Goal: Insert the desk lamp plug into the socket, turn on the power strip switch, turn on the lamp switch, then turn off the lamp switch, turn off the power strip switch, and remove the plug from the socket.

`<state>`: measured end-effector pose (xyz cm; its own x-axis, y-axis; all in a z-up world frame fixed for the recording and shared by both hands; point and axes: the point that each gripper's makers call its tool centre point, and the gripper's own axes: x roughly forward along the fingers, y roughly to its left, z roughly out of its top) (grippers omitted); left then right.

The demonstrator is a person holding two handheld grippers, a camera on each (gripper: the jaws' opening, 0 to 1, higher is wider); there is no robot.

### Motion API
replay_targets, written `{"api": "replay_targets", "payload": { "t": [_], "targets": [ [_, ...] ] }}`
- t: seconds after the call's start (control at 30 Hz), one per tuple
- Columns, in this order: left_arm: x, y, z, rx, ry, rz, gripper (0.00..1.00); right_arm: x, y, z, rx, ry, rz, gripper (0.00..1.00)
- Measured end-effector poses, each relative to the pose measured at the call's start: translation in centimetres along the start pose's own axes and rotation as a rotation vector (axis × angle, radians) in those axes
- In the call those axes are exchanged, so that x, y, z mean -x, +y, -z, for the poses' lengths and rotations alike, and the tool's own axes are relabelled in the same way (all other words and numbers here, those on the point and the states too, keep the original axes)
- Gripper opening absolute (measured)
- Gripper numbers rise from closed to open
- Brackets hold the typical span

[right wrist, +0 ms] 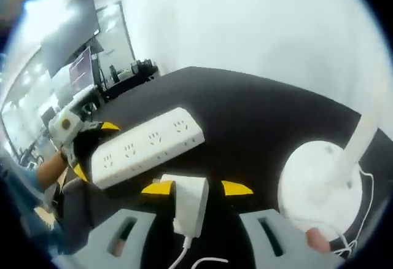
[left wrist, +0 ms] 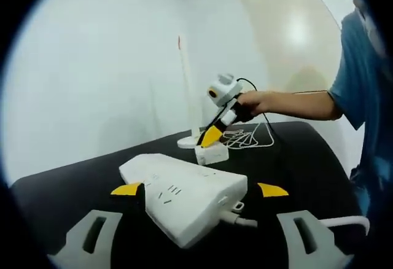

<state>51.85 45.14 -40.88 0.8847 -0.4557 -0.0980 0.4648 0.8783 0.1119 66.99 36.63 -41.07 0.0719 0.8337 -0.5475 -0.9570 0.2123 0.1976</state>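
The lamp [right wrist: 319,186] is cut off in both views: in the right gripper view its round white base sits at 4 o'clock with the stem running out of frame toward 3 o'clock, and in the left gripper view the thin stem rises at 12 o'clock with its head out of sight. Its white cord [left wrist: 249,137] lies coiled on the black table [left wrist: 73,183] behind the base, too tangled to trace. No brand or writing can be read on anything; the strip's sockets show only as small dark slots.

In the left gripper view the power strip [left wrist: 184,201] lies between the yellow-tipped fingers of the left gripper [left wrist: 199,189], one tip touching its left side at 8 o'clock, the other just beside its right side at 4 o'clock; the fingers are wide apart around it, and whether they press it cannot be told. The strip's own cable leaves toward 4 o'clock.

In the right gripper view the white plug [right wrist: 187,204] stands between the fingers of the right gripper [right wrist: 196,188], which close against its two sides, clamped on it. The strip lies just beyond the plug at 10 o'clock, apart from it. A person's hand [left wrist: 255,103] holds the right gripper.
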Motion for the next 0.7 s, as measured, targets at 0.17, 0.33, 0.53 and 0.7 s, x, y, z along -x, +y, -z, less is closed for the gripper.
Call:
{"api": "replay_targets", "payload": {
  "t": [0.17,0.33,0.53,0.7],
  "targets": [
    [0.2,0.2,-0.5,0.024,-0.021,-0.012,0.69,0.9,-0.3,-1.2,0.001,-0.040,0.019,0.31],
    [0.4,0.5,-0.6,0.042,-0.012,-0.025,0.67,2.7,0.1,-1.6,0.031,-0.072,0.042,0.37],
    [0.5,0.7,-0.9,0.041,-0.027,-0.028,0.66,4.4,0.9,-1.2,0.064,-0.082,0.063,0.39],
    [0.3,1.0,-1.2,0.078,-0.007,-0.042,0.68,5.7,1.2,-1.4,0.084,-0.109,0.075,0.46]
  ]
}}
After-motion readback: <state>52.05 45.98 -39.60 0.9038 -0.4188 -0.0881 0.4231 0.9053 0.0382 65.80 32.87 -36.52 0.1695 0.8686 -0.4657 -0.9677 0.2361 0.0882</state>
